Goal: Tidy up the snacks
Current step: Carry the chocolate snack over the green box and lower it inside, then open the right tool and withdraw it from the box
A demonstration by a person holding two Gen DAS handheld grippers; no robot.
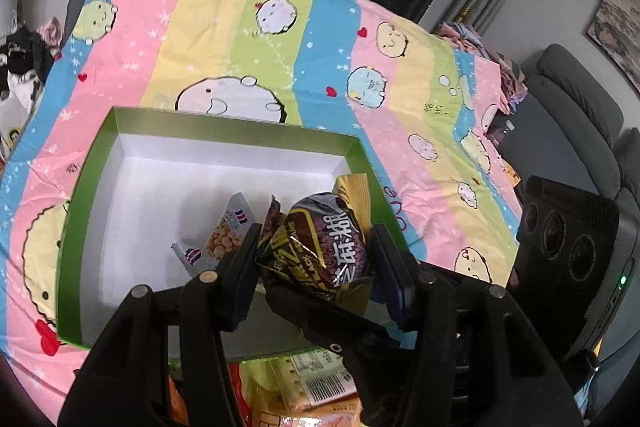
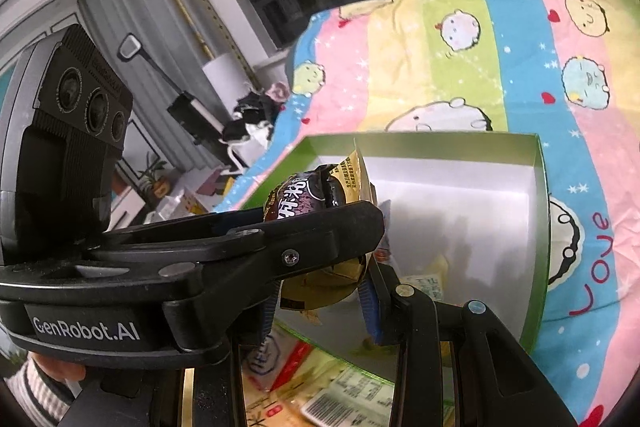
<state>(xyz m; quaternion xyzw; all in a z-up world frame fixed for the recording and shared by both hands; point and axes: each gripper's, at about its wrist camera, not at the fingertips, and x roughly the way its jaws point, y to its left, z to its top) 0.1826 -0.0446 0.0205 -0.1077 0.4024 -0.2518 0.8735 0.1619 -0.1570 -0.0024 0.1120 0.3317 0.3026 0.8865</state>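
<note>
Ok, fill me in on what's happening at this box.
A person is sorting snacks with two handheld grippers. The left gripper holds a dark sesame-paste packet over the near corner of the green box, and the right gripper grips the same packet from beside it. A peanut packet already lies in the box. More snack packets wait in front.

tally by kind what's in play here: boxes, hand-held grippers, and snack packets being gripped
green box: 1
hand-held grippers: 2, left and right
dark and gold snack packet, gripped over the box: 1
total: 4
</note>
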